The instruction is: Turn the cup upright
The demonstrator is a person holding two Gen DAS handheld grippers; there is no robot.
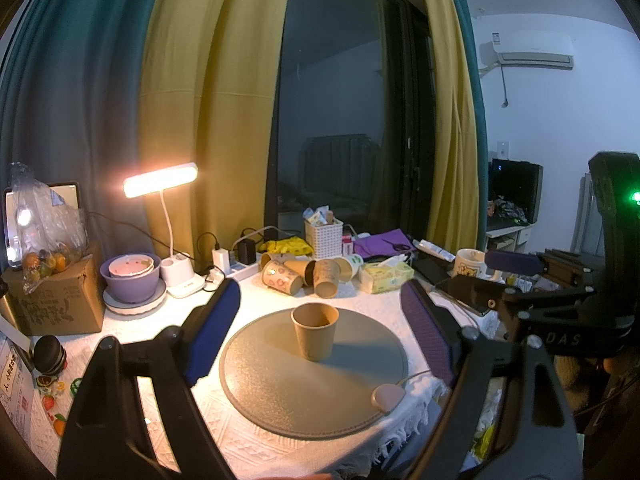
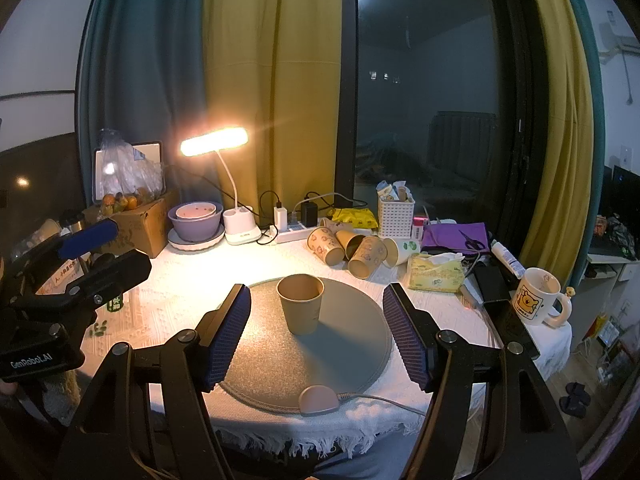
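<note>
We are holding both tongs, left tongs (image 1: 320,334) and right tongs (image 2: 316,338), wide open and empty. The paper cup (image 2: 300,304) is standing mouth-up on the round gray mat (image 2: 352,344) near the tabletop's front edge, so flipping looks done.

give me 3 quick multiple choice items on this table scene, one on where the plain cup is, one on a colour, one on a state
1. Where does the plain paper cup stand?
A. on the round grey mat
B. on the cardboard box
C. inside the white basket

2. What colour is the bowl beside the lamp base?
A. red
B. purple
C. black

3. How does the plain paper cup sit?
A. lying on its side
C. mouth down
B. upright, mouth up

Answers:
1. A, its base rests on the mat, between the fingers of the open right gripper.
2. B, its outer wall is purple.
3. B, the open rim faces up and the inside shows; the left gripper is open too, touching nothing.
</note>
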